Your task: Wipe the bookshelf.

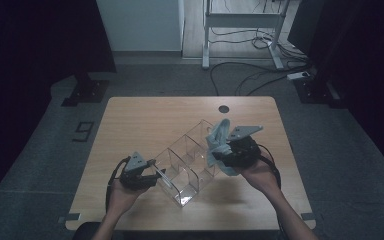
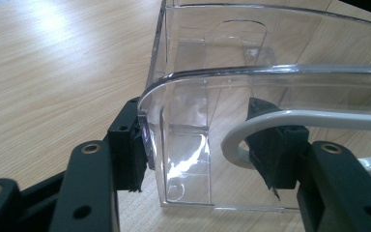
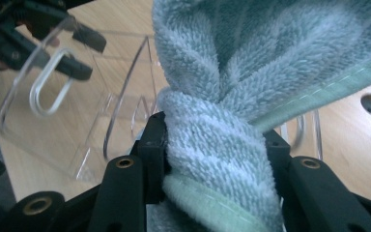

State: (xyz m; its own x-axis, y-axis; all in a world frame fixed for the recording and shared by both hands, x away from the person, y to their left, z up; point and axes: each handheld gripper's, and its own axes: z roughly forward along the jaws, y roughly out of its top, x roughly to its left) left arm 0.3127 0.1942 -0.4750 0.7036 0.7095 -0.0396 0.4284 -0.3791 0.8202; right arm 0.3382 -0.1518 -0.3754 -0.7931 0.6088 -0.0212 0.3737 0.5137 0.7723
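High view shows the wooden table [image 1: 145, 120], the biggest thing under both tongs, with a small round hole [image 1: 223, 108] in its top beyond them. Between the two tongs lies the clear plastic organizer [image 1: 187, 160], a long tray split into compartments, set slantwise on the table so that one end points at the left gripper [image 1: 155, 175] and the other reaches up beside the right gripper [image 1: 219, 155].

Left gripper view looks along its two black jaws: they straddle the end wall of the organizer [image 2: 251, 72], one pad outside against the clear corner, the other inside, and they are closed on that wall at a middling width. A white cable loop [image 2: 251, 128] crosses in front of the inner jaw.

Right gripper view shows its jaws clamped on a twisted fold of the light blue-green towel [image 3: 222, 145], which bulges out above and below the pads. Seen from above, the towel [image 1: 219, 134] hangs from that gripper, over the far compartments.
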